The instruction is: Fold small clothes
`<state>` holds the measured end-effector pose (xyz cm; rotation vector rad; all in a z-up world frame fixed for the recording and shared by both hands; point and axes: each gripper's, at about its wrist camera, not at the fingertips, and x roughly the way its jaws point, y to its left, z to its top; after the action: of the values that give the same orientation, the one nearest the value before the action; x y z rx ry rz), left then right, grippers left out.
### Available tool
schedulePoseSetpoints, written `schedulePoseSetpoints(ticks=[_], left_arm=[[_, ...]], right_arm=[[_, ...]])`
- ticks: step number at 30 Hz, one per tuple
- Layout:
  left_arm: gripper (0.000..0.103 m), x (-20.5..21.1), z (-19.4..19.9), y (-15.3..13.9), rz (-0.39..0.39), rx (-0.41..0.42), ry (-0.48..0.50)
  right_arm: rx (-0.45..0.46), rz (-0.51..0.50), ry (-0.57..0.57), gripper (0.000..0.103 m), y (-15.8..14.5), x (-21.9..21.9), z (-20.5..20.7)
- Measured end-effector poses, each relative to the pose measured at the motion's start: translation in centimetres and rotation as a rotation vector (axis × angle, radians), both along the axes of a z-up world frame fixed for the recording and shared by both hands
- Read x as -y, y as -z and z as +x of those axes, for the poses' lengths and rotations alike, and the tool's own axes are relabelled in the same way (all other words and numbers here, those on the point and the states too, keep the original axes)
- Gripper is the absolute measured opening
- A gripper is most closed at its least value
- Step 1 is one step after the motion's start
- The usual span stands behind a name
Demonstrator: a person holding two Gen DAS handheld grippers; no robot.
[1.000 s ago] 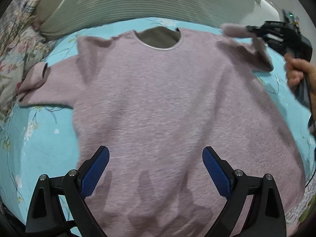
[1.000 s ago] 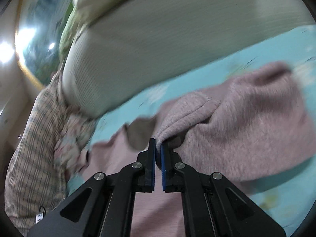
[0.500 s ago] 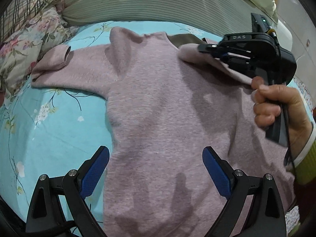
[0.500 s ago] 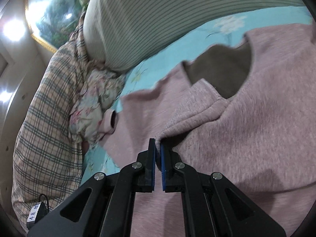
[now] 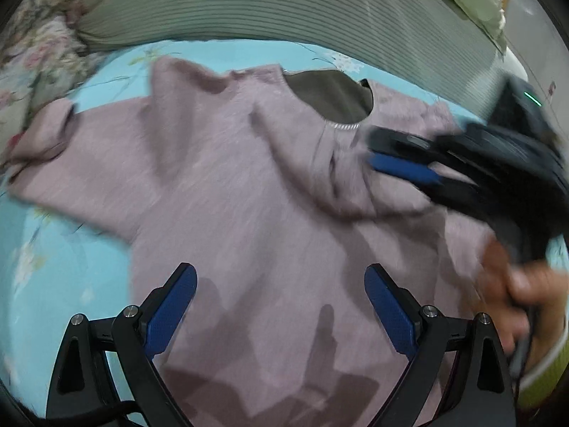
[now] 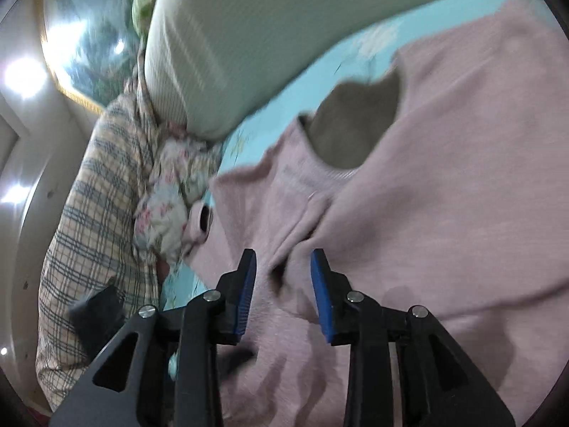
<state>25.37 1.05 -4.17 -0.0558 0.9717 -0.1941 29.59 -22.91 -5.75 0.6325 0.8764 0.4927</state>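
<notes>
A pink knitted sweater (image 5: 231, 185) lies front up on the turquoise floral bedsheet (image 5: 53, 256), neck hole (image 5: 330, 96) at the far side. Its right sleeve (image 5: 341, 178) is folded in across the chest. Its left sleeve (image 5: 46, 131) lies spread out to the left. My left gripper (image 5: 281, 306) is open and empty above the sweater's lower body. My right gripper (image 6: 282, 281) is open just behind the folded sleeve's cuff (image 6: 302, 227), and it also shows blurred in the left wrist view (image 5: 402, 163).
A striped green bolster (image 5: 284, 7) lies along the far edge of the bed. A floral pillow (image 6: 167, 199) and a plaid blanket (image 6: 92, 213) sit past the left sleeve. A person's hand (image 5: 515, 284) holds the right gripper.
My right gripper carried the right sleeve across the chest, then opened and let it go. The sleeve now lies folded over the sweater body. My left gripper stayed open over the hem.
</notes>
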Motion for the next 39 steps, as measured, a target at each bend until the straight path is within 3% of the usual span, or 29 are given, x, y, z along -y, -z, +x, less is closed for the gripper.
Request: schedulePoseSetpoints(ticks=[6,10,15,19,22,28,29,31,32,33,34,39], left_arm=[[0.096,2.8,8.8,0.4,0.088,0.014,-0.033],[0.084,2.6,11.6,1.4,0.221,-0.014,-0.08],[0.084,-1.6,8.4,1.7,0.166,-0.011,-0.139],[0.084,-4.2,6.4,1.2,0.0,-0.019,-0.129],[0.087,-4.2,7.3,0.7,-0.086,-0.027,-0.099],[0.085,-3.1,12.1,2.6,-0.144,-0.084,-0.096],[0.08,-3.3,12.3,2.7,-0.151,-0.073,-0.096],[0.053,-3.7,12.9,2.5,-0.166,-0.049,-0.091],[0.023,-4.0,13.1,2.5,-0.184,-0.048,-0.086],[0.004,-4.4,13.3,2.4,-0.211,-0.048,-0.079],[0.004,-4.8,13.2,2.2,-0.236,-0.038,-0.069],[0.004,-5.4,9.4,0.0,-0.182,0.105,-0.02]], right_arm=[[0.023,0.003,0.147,0.034,-1.1,5.6,-3.6],[0.025,0.013,0.168,0.034,-1.2,7.2,-4.9],[0.032,0.028,0.167,0.034,-1.0,7.5,-5.7],[0.04,0.029,0.142,0.034,-1.2,6.6,-5.9],[0.047,0.015,0.13,0.034,-1.6,6.3,-6.0],[0.048,-0.019,0.181,0.034,-2.2,8.7,-6.4],[0.047,-0.027,0.194,0.034,-2.3,9.2,-6.3],[0.047,-0.045,0.223,0.034,-2.5,10.4,-6.1],[0.047,-0.052,0.233,0.034,-2.7,10.8,-6.0],[0.048,-0.063,0.246,0.034,-2.9,11.4,-5.8],[0.052,-0.078,0.257,0.034,-3.2,12.0,-5.6],[0.071,-0.228,0.342,0.034,-5.0,16.0,-3.5]])
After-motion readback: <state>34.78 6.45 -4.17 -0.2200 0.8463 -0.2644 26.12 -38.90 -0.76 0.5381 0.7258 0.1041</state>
